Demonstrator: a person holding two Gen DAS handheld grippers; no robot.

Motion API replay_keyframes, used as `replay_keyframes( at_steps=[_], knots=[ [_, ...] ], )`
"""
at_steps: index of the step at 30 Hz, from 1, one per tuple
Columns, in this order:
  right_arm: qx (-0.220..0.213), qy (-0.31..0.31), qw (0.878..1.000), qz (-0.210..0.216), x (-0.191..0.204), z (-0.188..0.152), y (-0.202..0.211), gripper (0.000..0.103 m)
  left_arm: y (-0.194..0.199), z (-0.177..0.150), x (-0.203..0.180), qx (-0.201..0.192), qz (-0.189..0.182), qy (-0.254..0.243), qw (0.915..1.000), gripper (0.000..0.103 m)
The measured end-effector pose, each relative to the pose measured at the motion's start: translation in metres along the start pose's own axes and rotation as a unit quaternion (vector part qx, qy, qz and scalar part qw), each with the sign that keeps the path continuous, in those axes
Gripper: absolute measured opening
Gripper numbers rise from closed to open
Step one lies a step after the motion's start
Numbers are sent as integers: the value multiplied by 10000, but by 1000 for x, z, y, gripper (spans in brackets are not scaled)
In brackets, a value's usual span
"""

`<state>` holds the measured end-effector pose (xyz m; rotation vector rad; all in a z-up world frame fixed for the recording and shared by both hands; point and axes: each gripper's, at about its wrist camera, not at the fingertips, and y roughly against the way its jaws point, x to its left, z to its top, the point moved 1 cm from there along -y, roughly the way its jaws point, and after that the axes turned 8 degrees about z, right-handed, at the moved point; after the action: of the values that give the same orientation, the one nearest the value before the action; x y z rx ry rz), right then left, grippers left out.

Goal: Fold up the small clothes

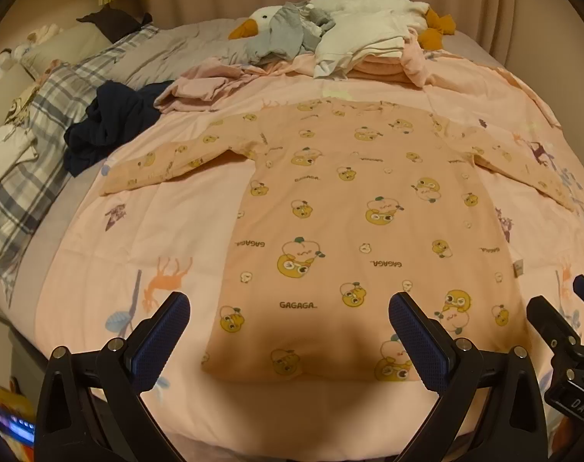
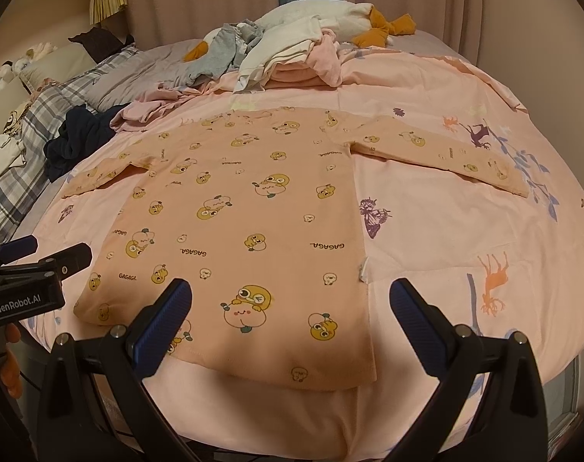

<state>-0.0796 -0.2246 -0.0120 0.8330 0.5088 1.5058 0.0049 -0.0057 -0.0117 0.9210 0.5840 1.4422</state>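
Currently, a peach long-sleeved top printed with cartoon ducks is laid flat on the pink quilt, sleeves spread to both sides. Above its hem, the left gripper and right gripper are held with fingers spread wide, nothing gripped. Unfolded clothes are heaped beyond.

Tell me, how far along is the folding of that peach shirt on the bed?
Barely begun. Done: the peach shirt lies spread flat on the pink quilt, both sleeves out. In hand: nothing; the left gripper and right gripper hover open near its hem. Left: every fold of the shirt, plus the loose heap of clothes beyond it.
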Motion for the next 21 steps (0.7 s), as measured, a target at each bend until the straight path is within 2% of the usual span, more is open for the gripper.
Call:
replay_keyframes(
  at_steps=[21],
  knots=[
    [8, -9, 10000, 18, -1, 0, 0, 103, -1, -1, -1, 12, 2, -17, 10000, 102]
  ],
)
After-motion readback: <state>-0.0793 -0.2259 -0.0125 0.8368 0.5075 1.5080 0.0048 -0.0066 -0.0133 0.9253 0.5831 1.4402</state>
